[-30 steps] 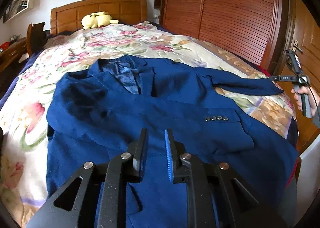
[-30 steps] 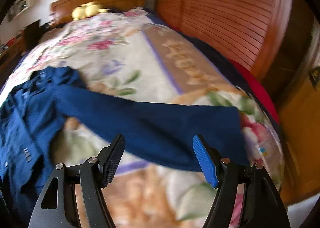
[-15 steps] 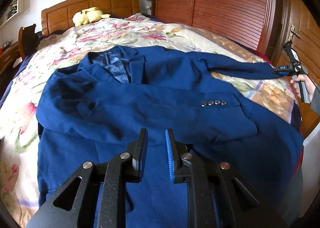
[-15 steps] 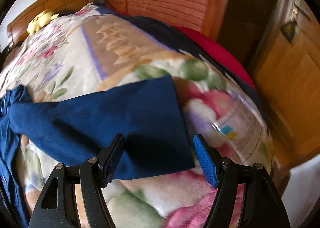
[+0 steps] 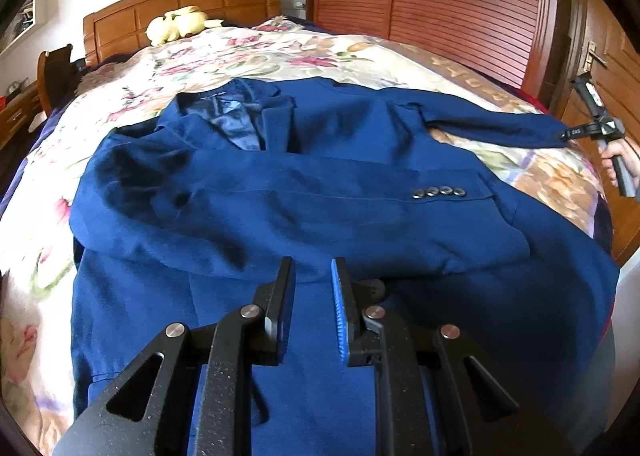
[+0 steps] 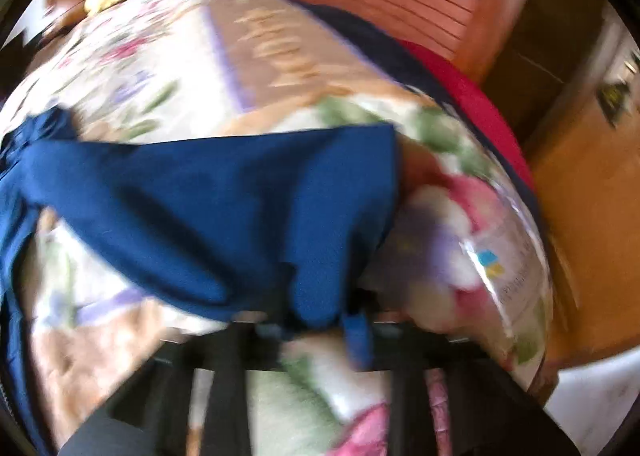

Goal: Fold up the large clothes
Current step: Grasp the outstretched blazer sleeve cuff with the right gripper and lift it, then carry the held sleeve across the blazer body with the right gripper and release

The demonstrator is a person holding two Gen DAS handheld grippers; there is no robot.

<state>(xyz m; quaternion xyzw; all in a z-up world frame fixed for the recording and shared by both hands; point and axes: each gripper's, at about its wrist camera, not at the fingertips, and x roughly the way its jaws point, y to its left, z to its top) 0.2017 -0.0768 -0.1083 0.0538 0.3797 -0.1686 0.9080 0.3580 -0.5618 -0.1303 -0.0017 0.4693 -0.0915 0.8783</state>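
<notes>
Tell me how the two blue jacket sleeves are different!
The folded blue sleeve with four grey buttons lies across the jacket's front; the stretched-out blue sleeve reaches sideways over the flowery bedspread. Nothing grips the folded one; the right gripper is closing on the stretched one's cuff. Both are the same dark blue cloth.

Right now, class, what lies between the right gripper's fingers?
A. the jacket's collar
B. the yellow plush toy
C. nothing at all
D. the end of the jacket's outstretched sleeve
D: in the right wrist view the right gripper is closing on the sleeve end, whose blue cloth bunches between its fingers.
</notes>
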